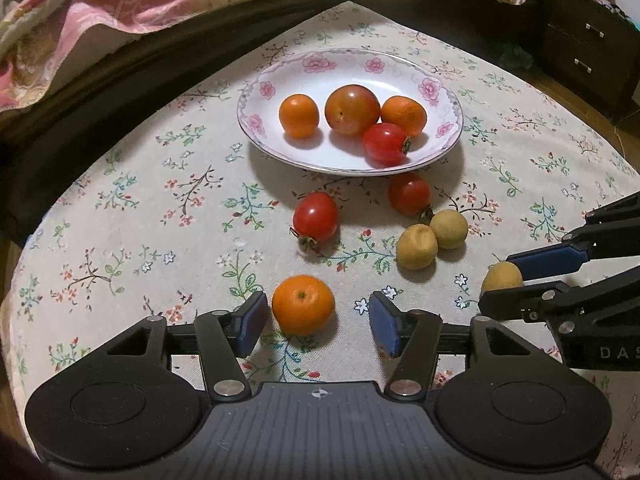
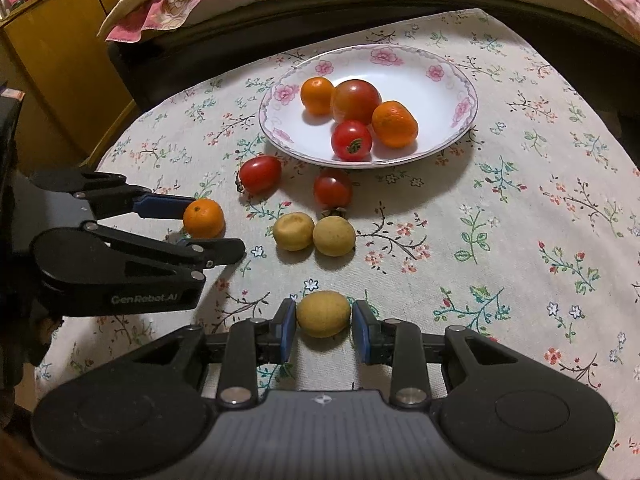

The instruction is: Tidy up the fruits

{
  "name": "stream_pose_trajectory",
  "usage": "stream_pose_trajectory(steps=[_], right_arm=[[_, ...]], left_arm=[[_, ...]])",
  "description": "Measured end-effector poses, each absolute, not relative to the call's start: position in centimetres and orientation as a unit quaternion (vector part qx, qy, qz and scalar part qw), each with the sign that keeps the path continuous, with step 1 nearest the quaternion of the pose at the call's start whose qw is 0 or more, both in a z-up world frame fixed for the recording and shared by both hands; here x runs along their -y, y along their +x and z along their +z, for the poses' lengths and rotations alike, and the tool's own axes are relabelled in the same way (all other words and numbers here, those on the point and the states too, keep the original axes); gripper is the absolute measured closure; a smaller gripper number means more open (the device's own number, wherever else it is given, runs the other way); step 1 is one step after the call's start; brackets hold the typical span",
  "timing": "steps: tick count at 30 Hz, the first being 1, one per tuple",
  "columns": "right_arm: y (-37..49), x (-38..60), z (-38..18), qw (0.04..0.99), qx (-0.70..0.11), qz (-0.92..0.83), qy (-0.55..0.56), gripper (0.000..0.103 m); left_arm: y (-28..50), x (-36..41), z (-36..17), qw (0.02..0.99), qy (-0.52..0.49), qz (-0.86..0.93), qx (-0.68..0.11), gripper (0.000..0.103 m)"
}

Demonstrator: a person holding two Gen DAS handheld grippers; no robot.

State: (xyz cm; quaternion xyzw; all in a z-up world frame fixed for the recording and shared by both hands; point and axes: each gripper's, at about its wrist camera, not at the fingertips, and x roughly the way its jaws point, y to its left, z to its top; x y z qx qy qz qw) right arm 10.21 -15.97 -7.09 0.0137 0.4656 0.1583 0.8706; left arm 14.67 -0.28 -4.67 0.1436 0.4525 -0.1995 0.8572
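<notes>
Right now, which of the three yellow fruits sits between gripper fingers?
The lone yellow fruit, between the right gripper pads. The touching yellow pair lies farther toward the plate.

A white plate (image 1: 448, 92) with pink flowers holds two small oranges (image 1: 299, 115), a big tomato (image 1: 352, 109) and a little red tomato (image 1: 385, 143). On the table in front of it lie two red tomatoes (image 1: 315, 217), two yellow fruits (image 1: 416, 246) touching, another orange (image 1: 303, 304) and one more yellow fruit (image 2: 323, 313).
</notes>
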Motion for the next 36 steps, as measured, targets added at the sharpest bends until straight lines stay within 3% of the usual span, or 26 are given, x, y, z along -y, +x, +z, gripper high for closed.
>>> stream_pose_trajectory(steps=[8, 13, 17, 30, 36], right_arm=[[10.06, 16.41, -7.16, 0.868, -0.468, 0.163, 0.018, 0.069], [9.97, 16.34, -7.19, 0.869, -0.467, 0.164, 0.015, 0.069], [9.88, 16.16, -7.18, 0.871, -0.464, 0.163, 0.007, 0.069], [9.95, 15.81, -6.86, 0.873, -0.458, 0.167, -0.002, 0.07], [9.94, 15.68, -6.58, 0.875, -0.455, 0.167, -0.001, 0.07]], left_arm=[[14.68, 0.37, -4.74, 0.857, 0.147, -0.199, -0.451, 0.04], [14.85, 0.26, -4.86, 0.86, 0.151, -0.189, -0.45, 0.03], [14.96, 0.27, -4.9, 0.86, 0.151, -0.186, -0.45, 0.029], [14.66, 0.42, -4.51, 0.857, 0.153, -0.198, -0.449, 0.058], [14.43, 0.44, -4.51, 0.857, 0.153, -0.199, -0.45, 0.06]])
